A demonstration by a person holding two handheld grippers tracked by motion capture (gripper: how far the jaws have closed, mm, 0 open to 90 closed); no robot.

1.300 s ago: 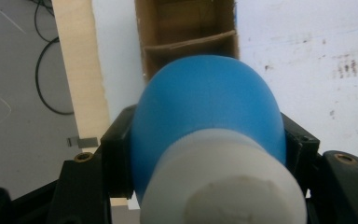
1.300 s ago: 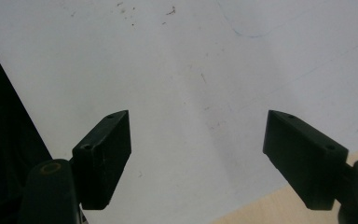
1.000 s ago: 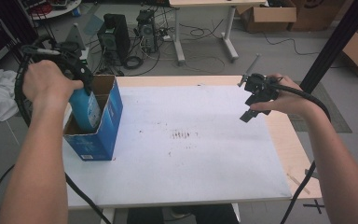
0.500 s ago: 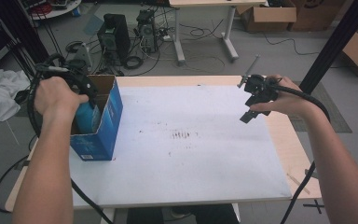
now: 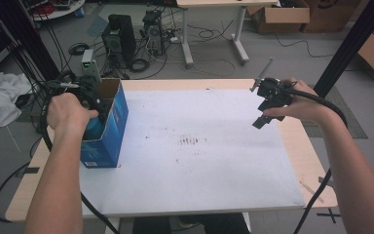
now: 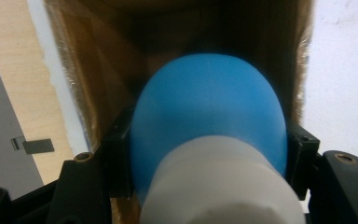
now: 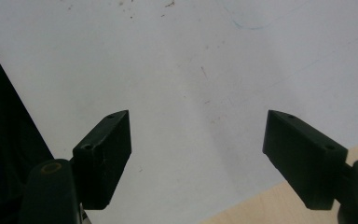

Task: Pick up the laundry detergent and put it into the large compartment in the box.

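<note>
**Blue bottle going into the box**

The left claw (image 6: 209, 154) was clamped on a blue bottle (image 6: 209, 121) with a white cap (image 6: 223, 186), its jaws pressing the rounded body from both sides. The bottle hung base-first inside the open top of the blue cardboard box (image 5: 112, 131), which stood at the left edge of the tabletop (image 5: 199, 161); brown inner walls showed around it in the left gripper view. The step in hand looked like lowering the bottle into the box. The next move would probably call for sinking it until the base met the floor, then releasing. The bottle looked smooth, matte and bulbous. The right claw (image 7: 198, 158) hovered wide and empty above the tabletop's right side.
</note>
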